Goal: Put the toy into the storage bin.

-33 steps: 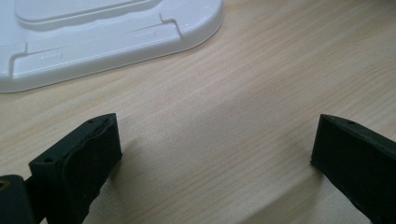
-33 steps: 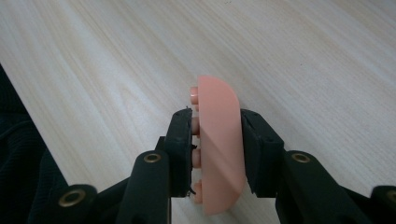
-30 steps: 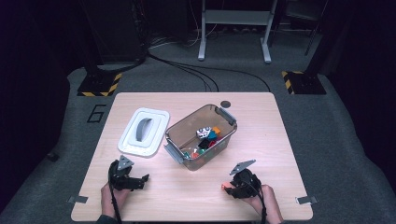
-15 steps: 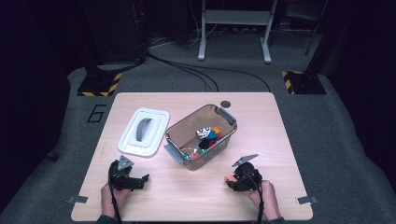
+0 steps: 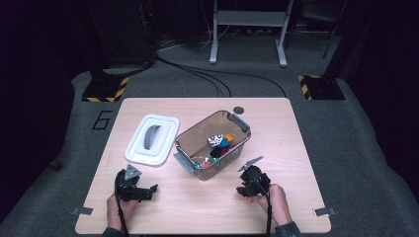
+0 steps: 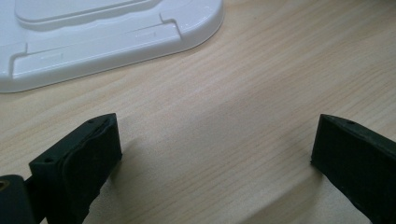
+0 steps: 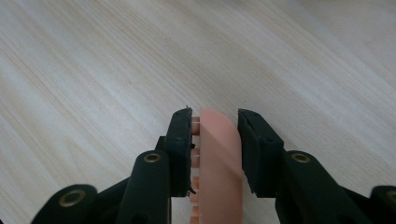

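My right gripper (image 7: 215,122) is shut on a pink toy piece (image 7: 218,158) with a rounded end and small studs on one side; its jaws have just been closing on it again. In the high view that gripper (image 5: 245,190) sits low over the table's front right, just in front of the clear brown bin (image 5: 212,144) that holds several colourful toy pieces. At the front left, my left gripper (image 5: 148,190) stands open over bare wood, its jaws wide apart (image 6: 215,149) with nothing between them. The bin's white lid (image 5: 151,139) lies just beyond it, also seen close up as the lid (image 6: 107,32).
The wooden table (image 5: 296,148) has free room at its right side and along the front between my hands. A small dark round disc (image 5: 238,110) lies at the table's far edge behind the bin. Cables and yellow-black striped blocks sit on the floor beyond.
My right gripper has shifted a little to the right and lifted slightly with the pink piece. The left hand has stayed in place.
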### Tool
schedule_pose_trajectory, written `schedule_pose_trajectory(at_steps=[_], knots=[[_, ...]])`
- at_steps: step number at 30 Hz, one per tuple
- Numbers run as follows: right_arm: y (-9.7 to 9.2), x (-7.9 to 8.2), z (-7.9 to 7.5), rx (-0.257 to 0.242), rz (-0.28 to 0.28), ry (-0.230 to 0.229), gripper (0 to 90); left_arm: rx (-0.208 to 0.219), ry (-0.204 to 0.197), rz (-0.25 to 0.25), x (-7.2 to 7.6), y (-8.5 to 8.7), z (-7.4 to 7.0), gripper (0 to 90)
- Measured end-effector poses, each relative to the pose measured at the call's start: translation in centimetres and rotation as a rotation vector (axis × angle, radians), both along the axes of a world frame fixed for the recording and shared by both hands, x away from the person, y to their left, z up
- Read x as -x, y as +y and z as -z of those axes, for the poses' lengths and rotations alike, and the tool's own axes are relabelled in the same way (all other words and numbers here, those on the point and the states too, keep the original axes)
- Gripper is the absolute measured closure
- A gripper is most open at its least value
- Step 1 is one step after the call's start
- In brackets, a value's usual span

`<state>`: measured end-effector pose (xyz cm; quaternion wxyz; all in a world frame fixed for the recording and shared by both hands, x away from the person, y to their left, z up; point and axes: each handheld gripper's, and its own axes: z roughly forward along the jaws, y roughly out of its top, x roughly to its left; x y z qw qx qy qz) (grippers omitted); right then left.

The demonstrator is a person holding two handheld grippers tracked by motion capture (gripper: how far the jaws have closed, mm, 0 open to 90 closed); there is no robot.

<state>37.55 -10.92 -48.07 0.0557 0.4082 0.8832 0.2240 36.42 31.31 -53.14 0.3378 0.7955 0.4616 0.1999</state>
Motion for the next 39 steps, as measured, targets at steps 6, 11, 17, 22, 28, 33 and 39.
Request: schedule_pose_trajectory(at_steps=[6, 11, 17, 22, 28, 33, 39], knots=[[-0.1, -0.1, -0.2, -0.002, 0.008, 0.004, 66.8, -0.004, 0.004, 0.004, 0.0, 0.0, 0.0, 1.5], [-0.5, 0.0, -1.0, -0.052, 0.027, -0.041, 66.9, -0.005, 0.008, 0.005, 0.0, 0.0, -0.1, 1.4], [-1.4, 0.0, -2.6, -0.116, 0.044, -0.127, 66.9, -0.005, 0.014, 0.007, 0.0, 0.1, -0.1, 1.4], [-1.7, -0.2, -4.0, -0.150, 0.062, -0.181, 67.0, -0.008, 0.015, 0.009, 0.0, 0.1, -0.1, 1.4], [-1.6, -0.5, -5.5, -0.167, 0.070, -0.228, 66.9, -0.006, 0.015, 0.009, 0.0, 0.1, -0.1, 1.4], [-1.6, -0.8, -7.4, -0.182, 0.059, -0.285, 67.0, -0.007, 0.015, 0.009, 0.0, 0.1, -0.1, 1.4], [-1.3, -1.1, -8.9, -0.198, 0.066, -0.321, 67.0, -0.005, 0.014, 0.007, 0.0, 0.1, -0.1, 1.4]])
